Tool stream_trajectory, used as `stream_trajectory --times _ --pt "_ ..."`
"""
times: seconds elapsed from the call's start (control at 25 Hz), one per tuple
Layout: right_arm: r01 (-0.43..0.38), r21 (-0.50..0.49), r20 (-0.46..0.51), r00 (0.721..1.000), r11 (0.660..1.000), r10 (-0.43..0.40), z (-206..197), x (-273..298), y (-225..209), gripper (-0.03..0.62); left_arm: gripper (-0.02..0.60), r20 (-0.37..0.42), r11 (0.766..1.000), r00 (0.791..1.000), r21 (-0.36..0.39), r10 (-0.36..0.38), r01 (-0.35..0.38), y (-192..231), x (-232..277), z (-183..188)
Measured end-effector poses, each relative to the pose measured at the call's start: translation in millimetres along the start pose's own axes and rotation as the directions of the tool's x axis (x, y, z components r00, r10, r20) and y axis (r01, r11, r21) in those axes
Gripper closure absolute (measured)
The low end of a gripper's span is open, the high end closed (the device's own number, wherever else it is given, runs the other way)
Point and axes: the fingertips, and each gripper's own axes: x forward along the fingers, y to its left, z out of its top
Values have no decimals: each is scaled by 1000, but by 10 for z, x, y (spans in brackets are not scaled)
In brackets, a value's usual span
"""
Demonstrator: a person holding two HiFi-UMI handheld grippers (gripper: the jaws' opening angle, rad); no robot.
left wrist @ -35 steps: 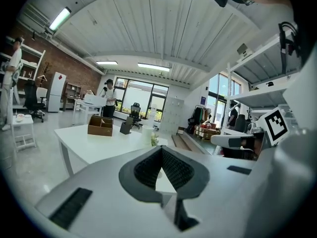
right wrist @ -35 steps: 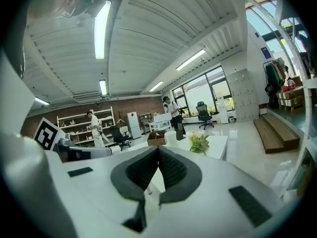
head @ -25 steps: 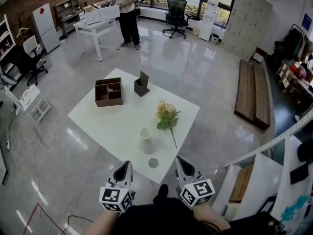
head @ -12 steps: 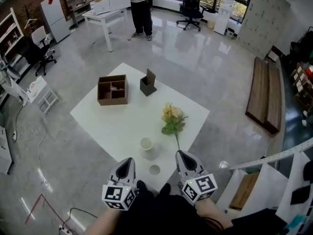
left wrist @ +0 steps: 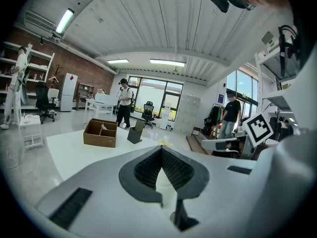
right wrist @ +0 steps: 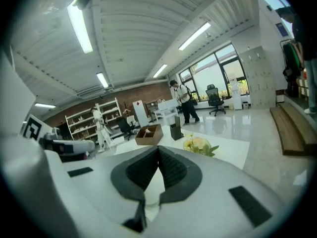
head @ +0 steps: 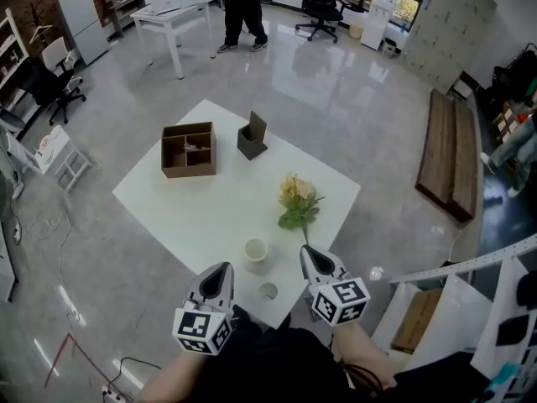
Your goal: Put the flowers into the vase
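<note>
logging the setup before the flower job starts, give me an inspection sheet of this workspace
surface: white table, mostly bare
job's things: flowers lying flat; vase upright, no flowers in it
clutter: brown box, dark holder, small round disc
grippers: left gripper and right gripper both shut, empty
cables: one cable on the floor, lower left
surroundings: person by a desk, office chair, wooden bench

- left gripper point(head: 221, 269): jaws pressed together, pointing away and a bit down
- right gripper point(head: 309, 253): jaws closed too, side by side with the left
</note>
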Motion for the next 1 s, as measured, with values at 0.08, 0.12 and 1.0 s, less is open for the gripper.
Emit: stream_trajectory --times 0.08,0.12,1.0 --pt "13 -9 -113 993 1000 -14 -208 192 -231 591 578 -3 1000 1000 -7 -2 2 46 8 1" --pt "12 -11 -189 982 1000 -14 -343 306 -366 591 578 -6 1000 1000 -13 -1 1 72 15 -6" --pt "115 45 -871 491 992 -18 -1632 1347 -1436 530 578 -66 997 997 -58 42 -45 398 41 -176"
